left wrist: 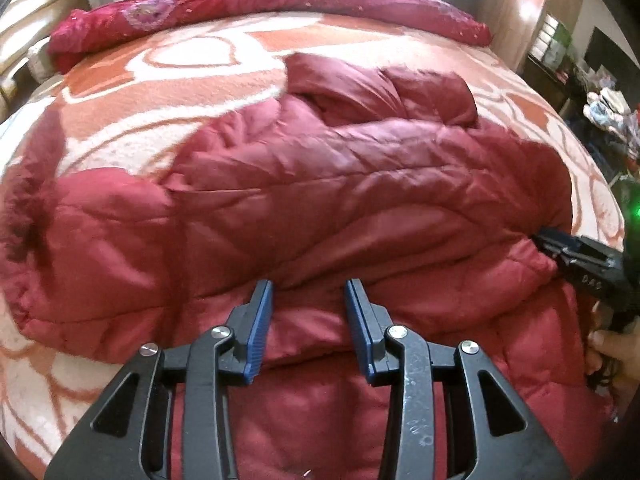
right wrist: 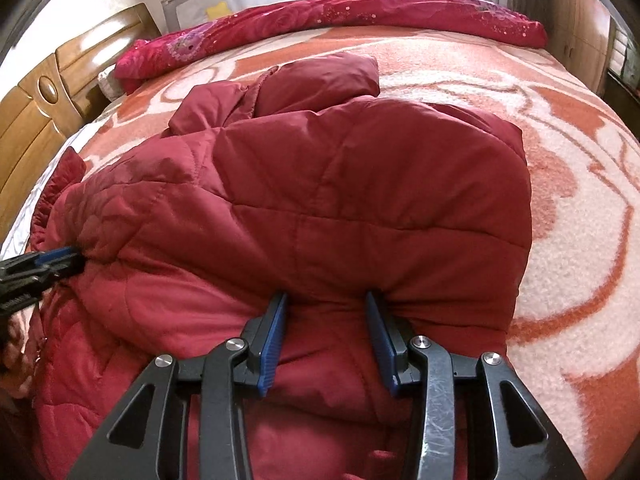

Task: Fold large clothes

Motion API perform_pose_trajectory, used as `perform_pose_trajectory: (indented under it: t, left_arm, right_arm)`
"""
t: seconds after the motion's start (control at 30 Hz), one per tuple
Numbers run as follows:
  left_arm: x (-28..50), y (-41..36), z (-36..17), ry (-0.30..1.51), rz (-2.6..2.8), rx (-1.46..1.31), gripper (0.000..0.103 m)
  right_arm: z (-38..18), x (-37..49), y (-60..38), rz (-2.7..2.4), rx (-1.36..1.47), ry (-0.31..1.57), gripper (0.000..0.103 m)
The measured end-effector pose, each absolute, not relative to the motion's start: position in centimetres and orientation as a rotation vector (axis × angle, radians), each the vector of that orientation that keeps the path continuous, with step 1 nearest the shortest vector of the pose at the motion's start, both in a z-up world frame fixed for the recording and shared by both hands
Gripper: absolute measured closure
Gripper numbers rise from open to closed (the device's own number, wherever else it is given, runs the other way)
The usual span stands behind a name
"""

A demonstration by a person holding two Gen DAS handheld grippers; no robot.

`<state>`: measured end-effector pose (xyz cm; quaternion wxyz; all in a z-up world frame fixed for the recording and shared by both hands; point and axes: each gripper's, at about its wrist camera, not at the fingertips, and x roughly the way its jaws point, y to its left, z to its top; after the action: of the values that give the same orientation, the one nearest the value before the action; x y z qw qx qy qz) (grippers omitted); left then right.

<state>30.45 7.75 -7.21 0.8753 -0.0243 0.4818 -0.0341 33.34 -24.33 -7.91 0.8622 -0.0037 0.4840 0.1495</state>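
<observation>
A large dark red quilted padded jacket [left wrist: 320, 192] lies on the bed, partly folded over itself; it also fills the right wrist view [right wrist: 340, 200]. My left gripper [left wrist: 309, 286] is open, its blue pads at the folded edge with fabric between them. My right gripper [right wrist: 326, 298] is open too, its tips pressed into the folded edge. In the left wrist view the right gripper [left wrist: 560, 250] pokes into the jacket's right side. In the right wrist view the left gripper [right wrist: 60, 260] touches the jacket's left side. A fur-trimmed hood [left wrist: 28, 208] lies at the left.
The bed is covered by an orange and cream patterned blanket [right wrist: 560, 160]. A rolled crimson floral quilt [right wrist: 340, 16] lies along the far edge. A wooden headboard [right wrist: 44, 96] stands at the left. Cluttered shelves [left wrist: 600, 92] stand to the right.
</observation>
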Motion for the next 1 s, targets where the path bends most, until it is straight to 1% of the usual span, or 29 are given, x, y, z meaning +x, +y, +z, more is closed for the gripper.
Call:
perform_pose_trajectory:
  t: [0.2, 0.3, 0.33, 0.37, 0.4, 0.43, 0.7, 0.77, 0.83, 1.0]
  left_arm:
    - [29.3, 12.7, -5.2, 0.984, 0.033, -0.119, 0.066]
    - [28.7, 15.4, -4.5, 0.967, 0.098, -0.131, 0.065]
    - [28.6, 16.2, -4.4, 0.963, 0.115, -0.136, 0.064]
    - [28.5, 17.1, -4.2, 0.962, 0.134, -0.143, 0.063]
    - [28.4, 17.8, -4.3, 0.961, 0.151, -0.147, 0.059]
    - [28.3, 18.6, -4.3, 0.962, 0.173, -0.153, 0.057]
    - [27.8, 23.6, -4.3, 0.955, 0.286, -0.206, 0.057]
    - [28.2, 24.3, -4.2, 0.951, 0.312, -0.196, 0.054]
    - [28.8, 25.3, -4.1, 0.945, 0.347, -0.177, 0.045]
    - [31.6, 27.8, -4.3, 0.955, 0.405, -0.120, 0.040]
  right_arm:
    - [-7.1, 32.8, -24.5, 0.296, 0.004, 1.002, 0.060]
    - [-5.8, 31.9, -25.0, 0.282, 0.062, 1.009, 0.053]
    - [-5.2, 31.5, -25.1, 0.287, 0.079, 1.004, 0.051]
    - [-4.6, 31.0, -25.2, 0.299, 0.091, 0.993, 0.046]
    - [-4.0, 30.4, -25.2, 0.312, 0.097, 0.979, 0.043]
    - [-3.6, 30.0, -25.2, 0.320, 0.096, 0.970, 0.043]
    - [-2.6, 27.6, -24.5, 0.375, 0.104, 0.975, 0.043]
    - [-2.7, 27.2, -24.3, 0.380, 0.105, 0.986, 0.043]
    - [-2.8, 26.5, -24.1, 0.390, 0.108, 0.997, 0.043]
    - [-2.7, 24.7, -24.4, 0.403, 0.125, 1.007, 0.043]
